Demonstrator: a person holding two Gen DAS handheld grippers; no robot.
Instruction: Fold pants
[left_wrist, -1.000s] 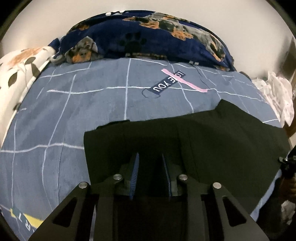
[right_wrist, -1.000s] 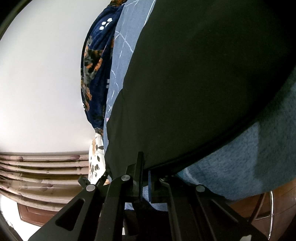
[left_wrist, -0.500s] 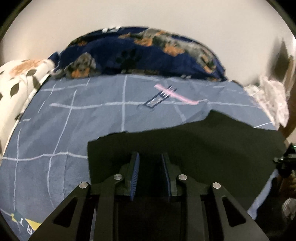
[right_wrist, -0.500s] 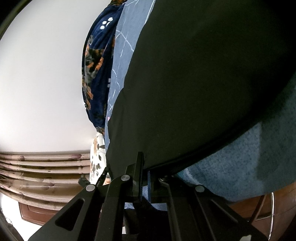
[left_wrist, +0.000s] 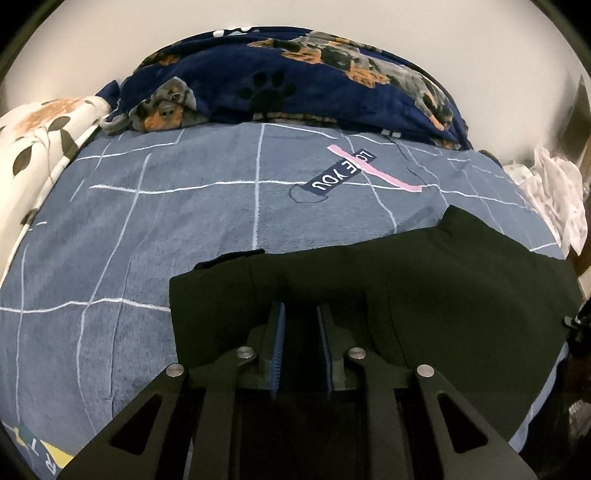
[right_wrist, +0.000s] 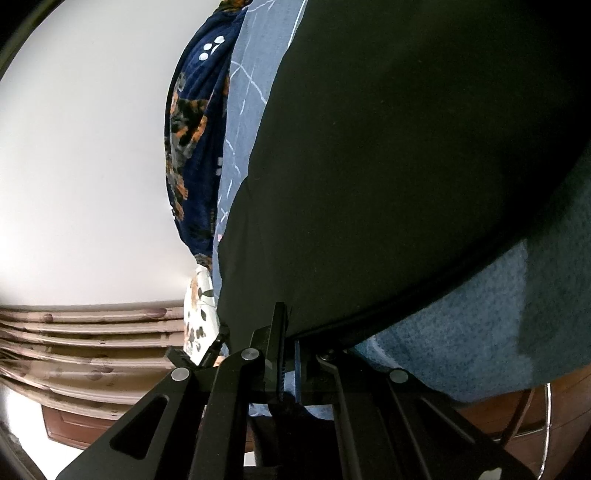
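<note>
Black pants (left_wrist: 388, 291) lie at the bed's near edge on a blue sheet (left_wrist: 166, 229) printed "LOVE YOU" — left gripper (left_wrist: 301, 332) just narrowing, fabric between; right gripper (right_wrist: 290, 354) clamped on pants' edge.

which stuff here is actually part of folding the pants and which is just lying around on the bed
Part of the job:
- black pants, spread on the bed
- left hand-held gripper, jaws just closing over the fabric
- right hand-held gripper, shut on the pants' edge

Just lying about:
- dog-print blanket
- floral pillow
- white cloth
- blue checked bedsheet
</note>
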